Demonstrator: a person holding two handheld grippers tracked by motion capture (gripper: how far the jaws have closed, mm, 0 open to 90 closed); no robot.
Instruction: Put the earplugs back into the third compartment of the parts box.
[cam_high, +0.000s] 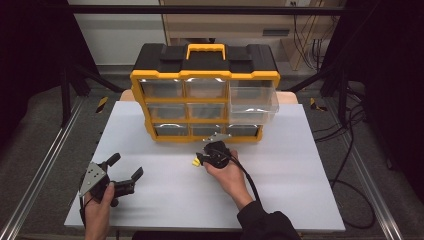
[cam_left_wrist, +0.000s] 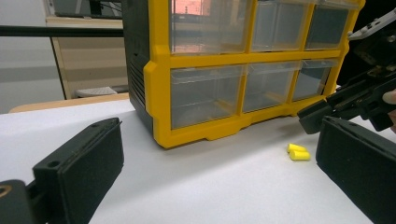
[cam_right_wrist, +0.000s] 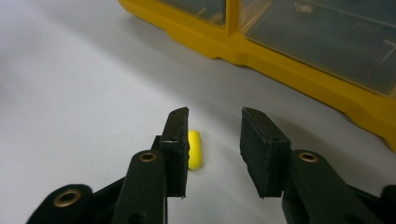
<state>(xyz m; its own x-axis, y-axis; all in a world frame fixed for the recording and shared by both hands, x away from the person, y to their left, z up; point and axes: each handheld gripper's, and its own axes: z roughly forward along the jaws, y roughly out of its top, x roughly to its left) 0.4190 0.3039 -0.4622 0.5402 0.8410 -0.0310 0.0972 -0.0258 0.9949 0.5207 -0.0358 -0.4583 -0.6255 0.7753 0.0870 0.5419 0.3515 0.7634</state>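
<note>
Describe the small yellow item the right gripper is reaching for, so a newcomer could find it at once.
Start at the yellow-and-black drawer organizer standing at the back of the white table. Just in front of its bottom row, by the open right gripper, lie small yellow foam earplugs. They are the only loose items on the table, tiny and rounded, brighter than the organizer's frame.

white table (cam_high: 310, 165) on grey floor (cam_high: 45, 115), wooden cabinet (cam_high: 225, 22) behind, dim room.

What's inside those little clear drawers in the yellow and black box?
The drawers of the organizer box look empty through their clear fronts, though glare hides parts. One top-right drawer is pulled out. The small yellow pieces lie outside, on the table.
</note>
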